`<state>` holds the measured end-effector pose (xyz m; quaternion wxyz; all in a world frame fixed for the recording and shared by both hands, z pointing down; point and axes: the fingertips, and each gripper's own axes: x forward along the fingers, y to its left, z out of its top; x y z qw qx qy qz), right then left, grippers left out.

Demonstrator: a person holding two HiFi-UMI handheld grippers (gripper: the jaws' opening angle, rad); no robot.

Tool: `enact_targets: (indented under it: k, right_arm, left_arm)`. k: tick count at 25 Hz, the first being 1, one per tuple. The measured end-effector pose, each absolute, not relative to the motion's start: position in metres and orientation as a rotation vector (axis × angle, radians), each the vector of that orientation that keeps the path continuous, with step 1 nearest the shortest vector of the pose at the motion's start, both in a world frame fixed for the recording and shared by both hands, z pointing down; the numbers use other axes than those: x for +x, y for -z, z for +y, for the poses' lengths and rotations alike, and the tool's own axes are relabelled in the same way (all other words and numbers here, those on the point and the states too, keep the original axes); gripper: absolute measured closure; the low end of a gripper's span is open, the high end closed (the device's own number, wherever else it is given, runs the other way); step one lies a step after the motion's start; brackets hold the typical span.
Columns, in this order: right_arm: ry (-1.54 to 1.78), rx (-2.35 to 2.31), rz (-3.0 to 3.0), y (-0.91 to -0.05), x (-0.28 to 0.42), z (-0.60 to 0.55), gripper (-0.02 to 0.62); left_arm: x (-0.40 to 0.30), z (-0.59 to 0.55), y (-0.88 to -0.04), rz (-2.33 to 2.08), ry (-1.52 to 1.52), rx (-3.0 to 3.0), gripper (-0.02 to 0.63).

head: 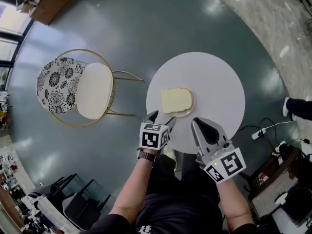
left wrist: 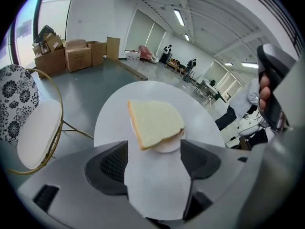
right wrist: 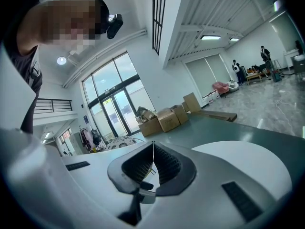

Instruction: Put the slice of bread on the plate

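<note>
A slice of white bread (head: 175, 100) lies flat on a small white plate (head: 191, 105) near the front of the round white table (head: 219, 87). My left gripper (head: 162, 117) is just short of the plate with its jaws wide open and nothing between them. In the left gripper view the bread (left wrist: 155, 123) overhangs the plate (left wrist: 167, 147) just beyond the left gripper (left wrist: 153, 152). My right gripper (head: 196, 122) hovers at the table's near edge, to the right of the plate. In the right gripper view the right gripper (right wrist: 153, 149) is shut and holds nothing.
A gold-framed chair (head: 92, 89) with a white seat and floral back stands left of the table. Cardboard boxes (head: 48, 4) sit on the floor at far left. A power strip (head: 257, 133) and cables lie on the floor to the right, near a person's shoe (head: 286, 106).
</note>
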<state>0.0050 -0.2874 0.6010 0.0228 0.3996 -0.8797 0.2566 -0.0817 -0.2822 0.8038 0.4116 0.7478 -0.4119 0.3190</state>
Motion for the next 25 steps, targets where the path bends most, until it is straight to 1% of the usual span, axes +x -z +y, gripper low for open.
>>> enact_targets:
  k: [4,8,10,16,19,20,25]
  right_arm:
    - [-0.785,1.237,-2.712,-0.589,0.001,-0.285,0.589]
    - [-0.795,1.263,-2.692,-0.570,0.002,-0.284,0.589]
    - [-0.793,1.273,-2.698,-0.555,0.001,-0.282,0.589]
    - [-0.749,1.277,-2.733,-0.505,0.000,-0.272,0.589]
    - [-0.728,1.270,-2.750,-0.485,-0.003,-0.263,0.589]
    - [-0.724,1.265,-2.752,-0.479,-0.006,-0.261,0.589]
    - [-0.662,1.230,-2.784,-0.447,-0.030,-0.247,0.589]
  left_arm:
    - [-0.081,-0.279,-0.771,-1.067,-0.764,1.910,0.276]
    - [-0.073,-0.280,-0.720,-1.088,-0.680,2.003,0.279]
    - [-0.072,-0.281,-0.692,-1.116,-0.633,2.046,0.298]
    - [-0.079,-0.282,-0.601,-1.222,-0.478,2.162,0.492]
    - [-0.083,-0.278,-0.556,-1.269,-0.411,2.227,0.578]
    - [-0.085,-0.276,-0.544,-1.280,-0.398,2.248,0.597]
    - [-0.093,-0.258,-0.485,-1.283,-0.311,2.357,0.600]
